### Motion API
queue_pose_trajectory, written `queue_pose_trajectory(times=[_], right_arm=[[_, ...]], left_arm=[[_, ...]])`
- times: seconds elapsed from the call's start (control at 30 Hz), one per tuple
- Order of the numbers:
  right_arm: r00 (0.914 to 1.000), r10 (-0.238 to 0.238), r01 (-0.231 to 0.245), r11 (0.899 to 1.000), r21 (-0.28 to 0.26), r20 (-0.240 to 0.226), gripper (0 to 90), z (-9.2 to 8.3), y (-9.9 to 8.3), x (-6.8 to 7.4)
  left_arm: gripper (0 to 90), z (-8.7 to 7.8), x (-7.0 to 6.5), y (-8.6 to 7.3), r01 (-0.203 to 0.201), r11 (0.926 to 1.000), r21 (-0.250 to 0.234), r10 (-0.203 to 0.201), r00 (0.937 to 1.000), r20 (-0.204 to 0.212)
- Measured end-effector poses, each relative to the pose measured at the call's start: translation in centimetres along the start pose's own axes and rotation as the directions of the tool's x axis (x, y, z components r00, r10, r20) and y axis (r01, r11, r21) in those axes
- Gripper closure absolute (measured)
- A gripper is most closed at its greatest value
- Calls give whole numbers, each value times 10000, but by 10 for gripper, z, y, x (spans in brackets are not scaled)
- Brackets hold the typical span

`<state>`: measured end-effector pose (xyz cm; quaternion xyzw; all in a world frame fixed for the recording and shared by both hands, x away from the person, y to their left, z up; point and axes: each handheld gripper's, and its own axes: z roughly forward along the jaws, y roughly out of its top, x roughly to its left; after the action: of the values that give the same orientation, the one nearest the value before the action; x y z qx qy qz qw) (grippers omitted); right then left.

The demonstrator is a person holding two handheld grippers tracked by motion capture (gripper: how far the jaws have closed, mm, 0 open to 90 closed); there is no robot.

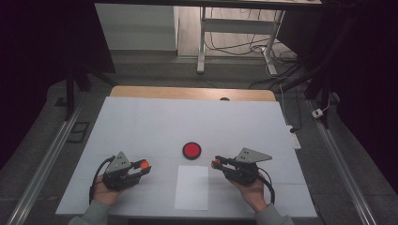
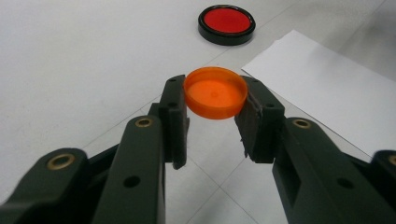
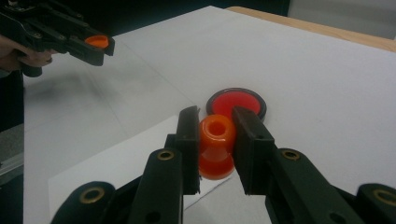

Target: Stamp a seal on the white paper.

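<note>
My left gripper (image 2: 215, 100) is shut on an orange round cap (image 2: 215, 98), held flat with its hollow side up; from above the cap (image 1: 144, 164) shows at the tip of the left gripper (image 1: 143, 165). My right gripper (image 3: 215, 133) is shut on a small orange spool-shaped piece (image 3: 216, 145) with a hole in its top; from above that piece (image 1: 216, 161) sits at the tip of the right gripper (image 1: 217, 162). A round black dish with a red inside (image 1: 191, 150) lies on the table between and beyond both gripper tips. The two grippers point toward each other, apart.
A white sheet of paper (image 1: 192, 187) lies on the white table cover (image 1: 141, 122) just in front of the red dish, between the hands. The table's wooden far edge (image 1: 192, 93) borders a dark floor with desk legs and cables (image 1: 234, 47).
</note>
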<state>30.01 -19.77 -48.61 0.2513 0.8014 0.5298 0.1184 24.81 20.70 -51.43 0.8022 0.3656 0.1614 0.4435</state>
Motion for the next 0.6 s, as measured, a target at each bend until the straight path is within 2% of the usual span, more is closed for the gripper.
queue_pose_trajectory(times=[0.6], right_arm=[[9996,-181,182,9998,39,-214,723,6,1,7]], left_arm=[[645,-1,0,0,22,10000,-20,-22,10000,-61]])
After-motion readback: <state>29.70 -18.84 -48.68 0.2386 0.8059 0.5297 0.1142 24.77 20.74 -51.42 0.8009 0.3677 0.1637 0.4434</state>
